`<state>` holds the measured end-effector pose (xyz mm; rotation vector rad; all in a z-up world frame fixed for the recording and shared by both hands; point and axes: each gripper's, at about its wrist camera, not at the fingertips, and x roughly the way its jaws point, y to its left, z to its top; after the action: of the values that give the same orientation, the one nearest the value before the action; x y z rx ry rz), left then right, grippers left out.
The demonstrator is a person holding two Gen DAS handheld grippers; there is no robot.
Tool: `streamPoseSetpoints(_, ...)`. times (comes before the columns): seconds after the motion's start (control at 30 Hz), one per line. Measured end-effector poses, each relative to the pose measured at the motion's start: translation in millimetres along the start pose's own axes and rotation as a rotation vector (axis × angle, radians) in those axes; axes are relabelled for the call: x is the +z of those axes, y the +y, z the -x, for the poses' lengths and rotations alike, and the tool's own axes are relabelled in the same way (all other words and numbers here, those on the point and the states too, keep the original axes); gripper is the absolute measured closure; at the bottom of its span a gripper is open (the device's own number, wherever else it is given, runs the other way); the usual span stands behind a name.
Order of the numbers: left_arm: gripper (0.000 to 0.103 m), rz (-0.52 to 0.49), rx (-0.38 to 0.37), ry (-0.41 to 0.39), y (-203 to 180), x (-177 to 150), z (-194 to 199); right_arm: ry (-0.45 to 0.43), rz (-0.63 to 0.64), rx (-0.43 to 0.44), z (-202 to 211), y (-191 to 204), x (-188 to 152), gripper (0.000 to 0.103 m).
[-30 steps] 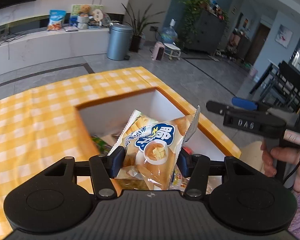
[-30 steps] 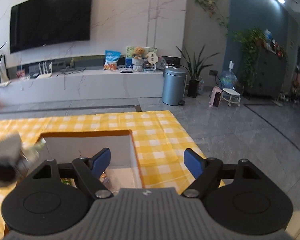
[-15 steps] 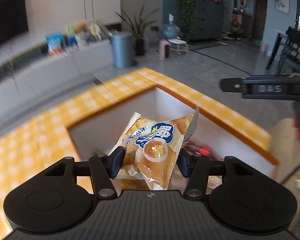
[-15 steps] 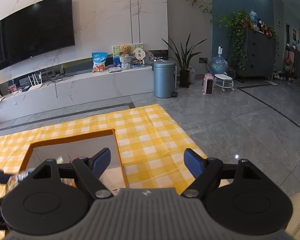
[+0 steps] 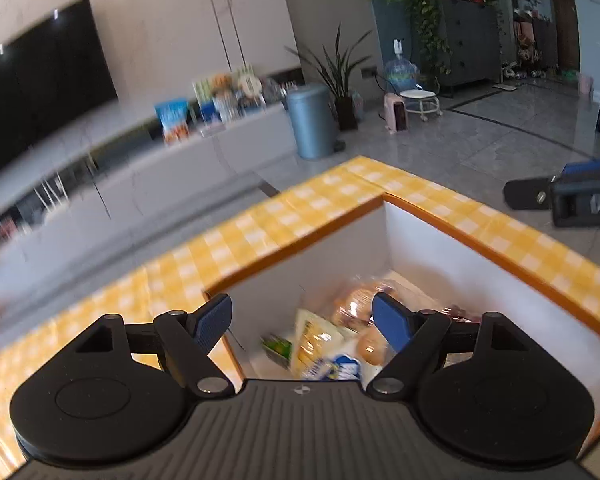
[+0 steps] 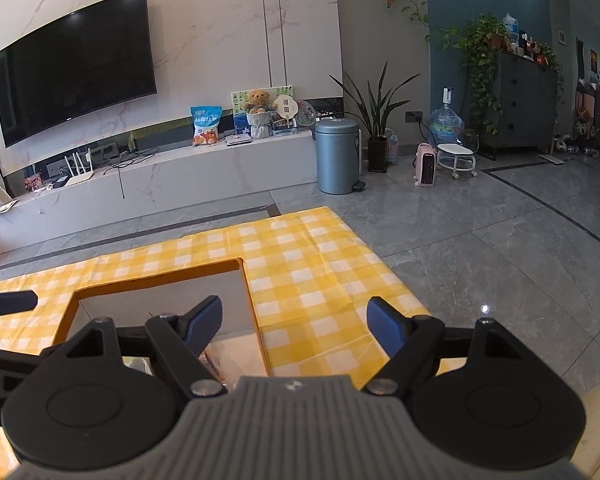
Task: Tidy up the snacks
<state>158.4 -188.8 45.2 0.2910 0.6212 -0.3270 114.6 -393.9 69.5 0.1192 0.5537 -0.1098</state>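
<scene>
my left gripper (image 5: 302, 322) over box (image 5: 452, 252), jaws just sprung wide apart, nothing between. bun bag (image 5: 320, 350) now loose in box among other snacks (image 5: 356, 306), blurred, likely still dropping. to do well: keep jaws wide, lift straight up clear of box wall, don't clip bag or rim. right gripper (image 6: 294, 326) jaws apart, empty, over tablecloth (image 6: 312, 280) beside box. versus a second ago: bag was clamped between my left pads, upright above box; now released, lower.
</scene>
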Motion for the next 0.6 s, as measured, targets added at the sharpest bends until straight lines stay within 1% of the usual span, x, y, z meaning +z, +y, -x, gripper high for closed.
streamPoseSetpoints(0.07,0.009,0.032,-0.019,0.009,5,4,6,0.007,0.002,0.003,0,3,0,0.025)
streamPoseSetpoints(0.17,0.009,0.069,-0.023,0.004,12,7,19,0.014,0.008,0.003,4,8,1,0.025)
streamPoseSetpoints(0.23,0.009,0.107,-0.061,-0.022,18,9,30,0.005,0.017,0.006,11,13,2,0.023)
streamPoseSetpoints(0.3,0.009,0.134,-0.087,-0.042,22,11,42,-0.005,0.044,0.014,19,19,1,0.015)
streamPoseSetpoints(0.4,0.009,0.136,-0.105,-0.07,23,13,61,0.006,0.078,-0.001,27,29,-5,0.015)
streamPoseSetpoints(0.47,0.009,0.135,-0.093,-0.089,23,13,72,0.017,0.085,0.007,33,36,-9,0.015)
streamPoseSetpoints(0.6,0.008,0.131,-0.037,-0.109,19,12,90,0.023,0.093,0.039,48,51,-21,0.015)
